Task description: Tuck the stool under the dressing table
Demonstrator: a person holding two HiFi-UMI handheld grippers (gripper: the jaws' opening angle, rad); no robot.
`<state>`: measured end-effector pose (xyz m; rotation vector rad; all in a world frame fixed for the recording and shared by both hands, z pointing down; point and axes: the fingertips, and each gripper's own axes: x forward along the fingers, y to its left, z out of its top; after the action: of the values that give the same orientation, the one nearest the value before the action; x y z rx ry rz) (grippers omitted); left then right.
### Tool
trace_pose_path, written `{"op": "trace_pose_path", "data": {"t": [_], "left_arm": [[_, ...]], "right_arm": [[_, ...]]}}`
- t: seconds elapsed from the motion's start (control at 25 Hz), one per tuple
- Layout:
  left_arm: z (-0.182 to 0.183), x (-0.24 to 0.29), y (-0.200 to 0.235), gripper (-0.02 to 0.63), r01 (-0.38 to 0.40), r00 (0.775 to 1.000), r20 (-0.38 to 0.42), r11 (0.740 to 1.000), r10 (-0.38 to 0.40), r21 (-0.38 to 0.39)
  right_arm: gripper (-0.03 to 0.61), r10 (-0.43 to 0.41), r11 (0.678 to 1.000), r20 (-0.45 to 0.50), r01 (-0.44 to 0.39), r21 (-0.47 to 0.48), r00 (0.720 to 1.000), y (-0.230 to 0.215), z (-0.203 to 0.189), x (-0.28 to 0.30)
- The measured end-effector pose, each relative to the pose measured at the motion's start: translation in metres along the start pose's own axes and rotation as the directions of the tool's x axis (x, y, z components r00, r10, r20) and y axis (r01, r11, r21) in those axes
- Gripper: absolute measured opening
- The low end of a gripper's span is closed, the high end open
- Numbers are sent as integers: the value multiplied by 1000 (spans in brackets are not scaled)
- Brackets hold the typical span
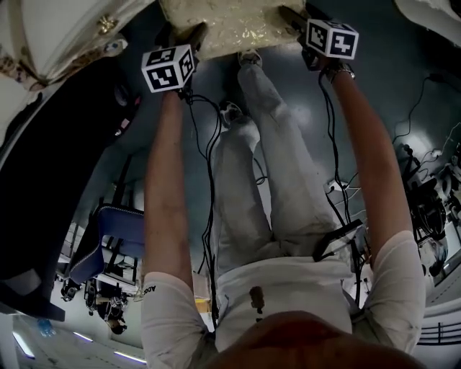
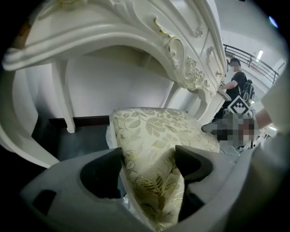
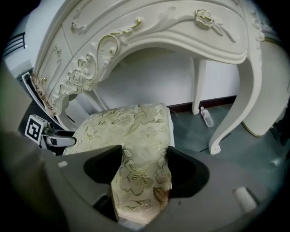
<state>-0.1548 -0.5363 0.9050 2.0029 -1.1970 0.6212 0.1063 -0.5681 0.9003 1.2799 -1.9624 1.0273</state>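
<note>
The stool point(image 1: 223, 27) has a cream cushion with a gold floral pattern; it lies at the top of the head view, partly below the white dressing table point(image 1: 50, 36). My left gripper point(image 2: 148, 164) is shut on the stool's near left edge, the cushion point(image 2: 154, 131) pinched between its jaws. My right gripper point(image 3: 141, 168) is shut on the stool's near right edge, cushion fabric point(image 3: 131, 131) squeezed between its jaws. The dressing table's carved apron point(image 3: 149, 36) arches above the stool, and a curved leg point(image 3: 235, 118) stands to the right. In the head view both grippers point(image 1: 189, 39) point(image 1: 292, 18) reach the cushion's corners.
A small plastic bottle point(image 3: 207, 117) lies on the dark floor by the table's rear leg point(image 3: 197, 86). A person point(image 2: 235, 86) stands far off by a railing. A blue chair point(image 1: 115, 230) and cables point(image 1: 209, 180) are behind me on the floor.
</note>
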Motion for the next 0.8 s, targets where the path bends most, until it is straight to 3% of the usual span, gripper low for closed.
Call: {"op": "trace_pose_path", "data": {"t": [0.44,0.64,0.8], "left_arm": [[59,32,34,379,-27,984,175,999,31,-24],[88,50,50,376,-31,954,297,999,38,-28],[101,61,66,374,-51,939,337,998,65,-48]], "right_arm": [[330,28,999,165,-20,-47,986,-9,72,43],[328,24,996,306,3,-89,952,-14,105,61],[324,15,989,400,45,-141,917,-16,129,69]]}}
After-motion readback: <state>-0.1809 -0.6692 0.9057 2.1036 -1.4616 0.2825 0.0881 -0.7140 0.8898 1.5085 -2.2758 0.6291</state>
